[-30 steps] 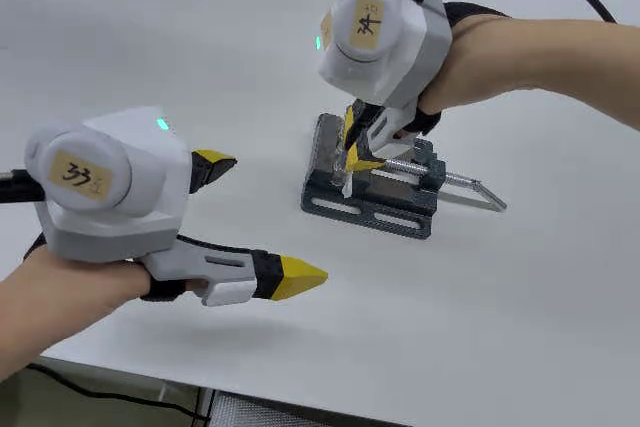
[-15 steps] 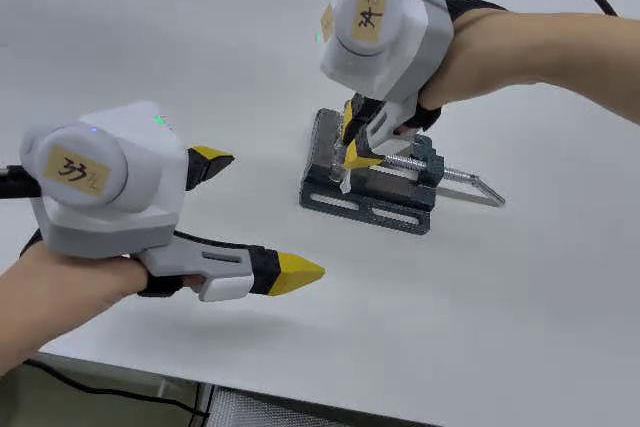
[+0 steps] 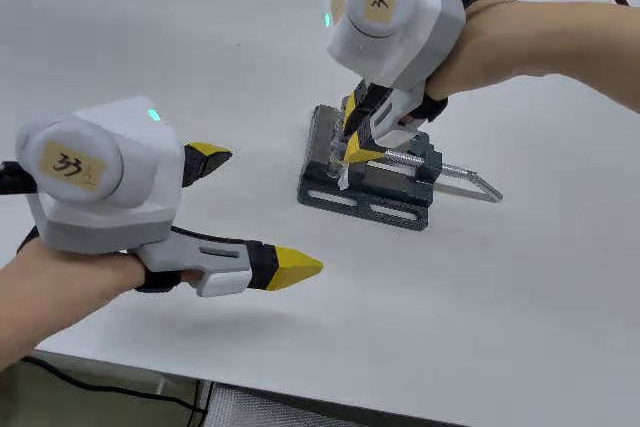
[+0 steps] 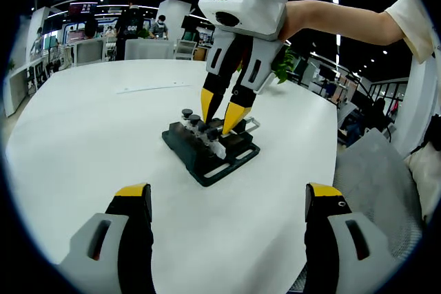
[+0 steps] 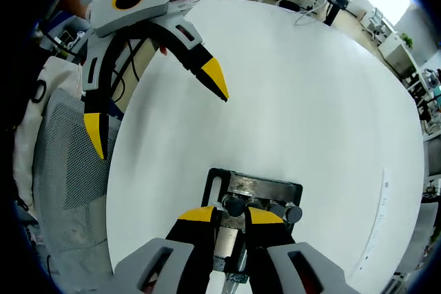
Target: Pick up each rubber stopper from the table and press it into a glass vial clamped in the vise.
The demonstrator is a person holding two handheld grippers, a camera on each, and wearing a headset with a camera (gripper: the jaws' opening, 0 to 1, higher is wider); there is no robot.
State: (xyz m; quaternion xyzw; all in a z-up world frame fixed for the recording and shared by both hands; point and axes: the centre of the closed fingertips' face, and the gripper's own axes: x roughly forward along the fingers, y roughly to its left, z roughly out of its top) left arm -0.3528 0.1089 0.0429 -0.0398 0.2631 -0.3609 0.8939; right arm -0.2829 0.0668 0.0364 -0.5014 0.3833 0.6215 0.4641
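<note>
In the head view the vise (image 3: 368, 187) sits on the table (image 3: 520, 297) just right of centre, its screw handle (image 3: 470, 182) sticking out toward the right. The right gripper (image 3: 353, 150) reaches in from the upper right, its tips at the top of the vise. The left gripper (image 3: 258, 212) is at lower left, well apart from the vise and near the table edge at the bottom. In the left gripper view a row of stoppers (image 4: 195, 120) stands on the vise, just left of the right gripper's tips. In the right gripper view the left gripper is at upper left and the vise at bottom centre.
</note>
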